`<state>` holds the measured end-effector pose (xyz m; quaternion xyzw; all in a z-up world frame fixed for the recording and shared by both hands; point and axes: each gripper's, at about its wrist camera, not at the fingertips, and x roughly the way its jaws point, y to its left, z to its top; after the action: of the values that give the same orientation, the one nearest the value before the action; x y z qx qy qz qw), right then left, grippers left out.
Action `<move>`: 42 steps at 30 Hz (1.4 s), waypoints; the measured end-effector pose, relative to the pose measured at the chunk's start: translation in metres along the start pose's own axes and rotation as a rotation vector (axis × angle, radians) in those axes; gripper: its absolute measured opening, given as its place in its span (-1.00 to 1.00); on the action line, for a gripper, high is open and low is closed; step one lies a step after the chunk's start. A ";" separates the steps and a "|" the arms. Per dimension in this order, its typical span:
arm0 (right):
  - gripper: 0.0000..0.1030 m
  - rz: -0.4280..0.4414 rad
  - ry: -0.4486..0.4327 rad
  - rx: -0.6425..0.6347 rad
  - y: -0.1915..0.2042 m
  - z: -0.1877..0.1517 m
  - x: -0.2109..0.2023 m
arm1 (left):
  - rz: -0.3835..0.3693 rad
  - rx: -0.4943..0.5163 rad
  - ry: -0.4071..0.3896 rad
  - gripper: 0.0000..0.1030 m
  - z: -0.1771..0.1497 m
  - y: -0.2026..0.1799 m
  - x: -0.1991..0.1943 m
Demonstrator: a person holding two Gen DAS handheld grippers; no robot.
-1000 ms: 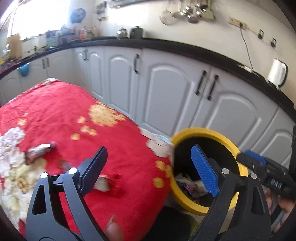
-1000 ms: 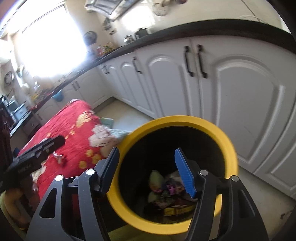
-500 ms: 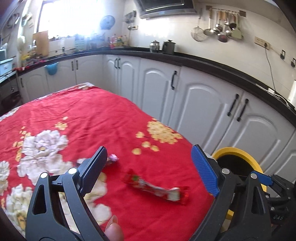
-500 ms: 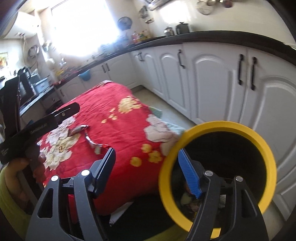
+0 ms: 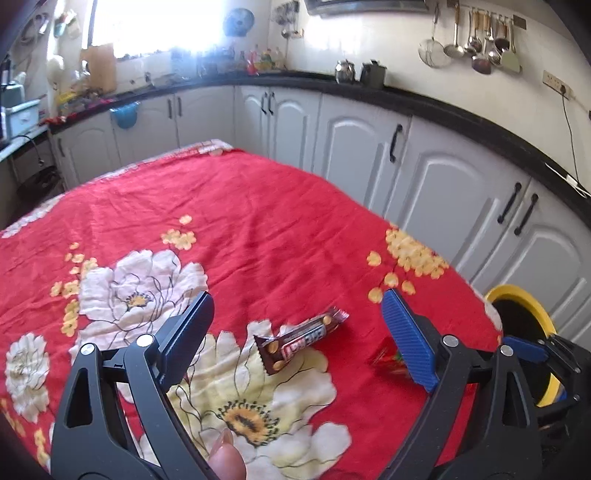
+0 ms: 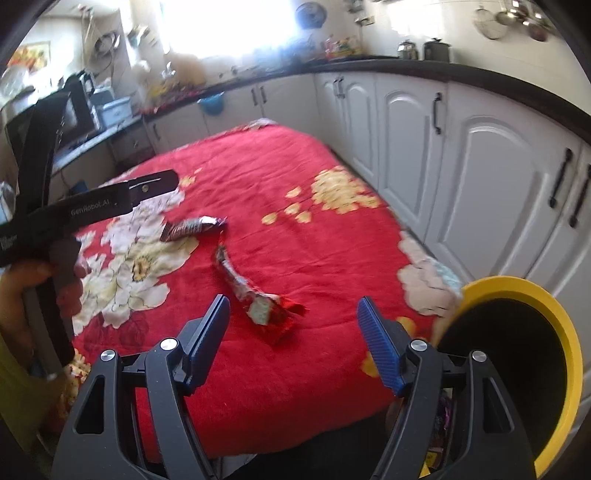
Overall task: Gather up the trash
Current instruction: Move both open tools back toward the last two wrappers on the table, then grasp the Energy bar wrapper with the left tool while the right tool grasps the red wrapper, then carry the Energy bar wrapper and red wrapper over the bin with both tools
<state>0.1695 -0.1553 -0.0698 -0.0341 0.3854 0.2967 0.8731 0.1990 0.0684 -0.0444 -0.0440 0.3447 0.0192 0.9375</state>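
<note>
Left fingers (image 5: 406, 339) hide red wrapper (image 6: 258, 299)

Bin (image 6: 517, 291) contents (mostly hidden) unreadable.

You face white cabinets (image 5: 354, 147) under a black worktop (image 5: 461, 110), a bright window (image 5: 155, 26), utensils (image 5: 476, 40) on the wall.

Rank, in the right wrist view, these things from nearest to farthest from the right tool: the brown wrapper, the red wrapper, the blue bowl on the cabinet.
1. Red wrapper: lies just ahead of the right tool, on the red cloth.
2. Brown wrapper: farther, toward the left.
3. Blue bowl: far back, against the cabinets.
</note>
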 end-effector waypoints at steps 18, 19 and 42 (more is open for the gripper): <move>-0.55 0.005 0.073 -0.038 0.006 -0.008 0.030 | -0.060 0.161 0.195 -0.12 -0.022 -0.005 0.064; -0.60 0.004 0.071 -0.030 0.004 -0.010 0.028 | -0.055 0.157 0.198 -0.27 -0.023 -0.004 0.065; -0.67 -0.006 -0.020 0.174 -0.045 -0.035 -0.030 | -0.236 0.109 0.162 -0.78 -0.038 -0.072 0.022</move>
<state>0.1553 -0.2170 -0.0813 0.0439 0.4008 0.2597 0.8775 0.1961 -0.0069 -0.0822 -0.0345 0.4122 -0.1137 0.9033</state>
